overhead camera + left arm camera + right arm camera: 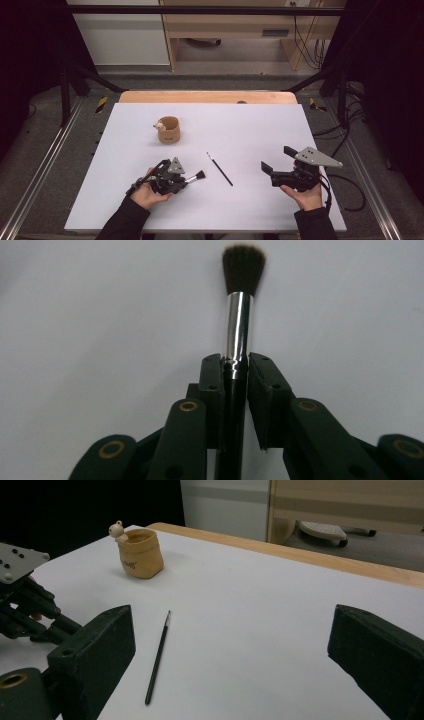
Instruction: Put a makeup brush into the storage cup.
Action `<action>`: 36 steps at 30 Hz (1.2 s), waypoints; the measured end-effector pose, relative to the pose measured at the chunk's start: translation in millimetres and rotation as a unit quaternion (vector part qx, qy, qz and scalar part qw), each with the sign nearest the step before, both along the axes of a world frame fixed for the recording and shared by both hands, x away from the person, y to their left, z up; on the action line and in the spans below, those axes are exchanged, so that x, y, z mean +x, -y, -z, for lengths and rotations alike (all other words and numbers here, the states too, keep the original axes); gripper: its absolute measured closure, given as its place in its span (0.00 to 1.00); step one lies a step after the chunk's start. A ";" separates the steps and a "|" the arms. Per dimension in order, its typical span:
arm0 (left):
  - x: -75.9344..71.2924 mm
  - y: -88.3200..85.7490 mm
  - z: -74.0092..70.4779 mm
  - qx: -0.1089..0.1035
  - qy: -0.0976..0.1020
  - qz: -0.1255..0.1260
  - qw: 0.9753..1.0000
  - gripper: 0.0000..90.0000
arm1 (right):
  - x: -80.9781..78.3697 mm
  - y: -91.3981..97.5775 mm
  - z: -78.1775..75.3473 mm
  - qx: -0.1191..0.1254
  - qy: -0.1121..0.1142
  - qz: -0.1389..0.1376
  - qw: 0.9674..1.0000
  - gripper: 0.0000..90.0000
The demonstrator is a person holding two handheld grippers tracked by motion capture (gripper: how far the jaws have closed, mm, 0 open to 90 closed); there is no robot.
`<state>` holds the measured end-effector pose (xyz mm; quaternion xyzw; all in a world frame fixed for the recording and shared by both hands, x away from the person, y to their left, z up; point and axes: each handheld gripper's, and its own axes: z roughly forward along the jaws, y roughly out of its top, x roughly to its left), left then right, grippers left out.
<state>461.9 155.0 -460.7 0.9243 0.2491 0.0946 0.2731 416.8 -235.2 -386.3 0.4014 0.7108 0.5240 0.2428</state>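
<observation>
A thick makeup brush (198,175) with a chrome ferrule and dark bristles lies on the white table sheet, its bristles pointing right. My left gripper (186,181) is shut on its black handle; in the left gripper view both pads press the handle just below the ferrule of the brush (239,320), with my left gripper (235,362) low over the sheet. My right gripper (276,159) stands open at the right, pointing left, with nothing between its jaws. A thin black brush (220,169) lies loose between the two grippers.
A small tan cup (168,129) with a little figure on its rim stands at the back left of the white sheet (260,120). In the right gripper view the cup (140,552) is beyond the thin brush (157,657). Metal frame rails flank the table.
</observation>
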 end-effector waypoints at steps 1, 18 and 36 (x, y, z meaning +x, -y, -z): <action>-0.1 0.0 -0.3 0.001 -0.001 -0.001 1.000 0.86 | 0.0 0.1 -0.1 0.000 0.000 0.000 1.000 0.06; -0.2 -1.1 -16.3 -0.007 -0.006 -0.005 1.000 0.69 | 0.1 0.5 -0.1 0.000 -0.001 0.000 1.000 0.06; 16.4 20.0 -26.4 0.078 -0.045 0.017 0.996 0.69 | 0.4 0.8 -0.4 0.000 -0.002 -0.001 1.000 0.06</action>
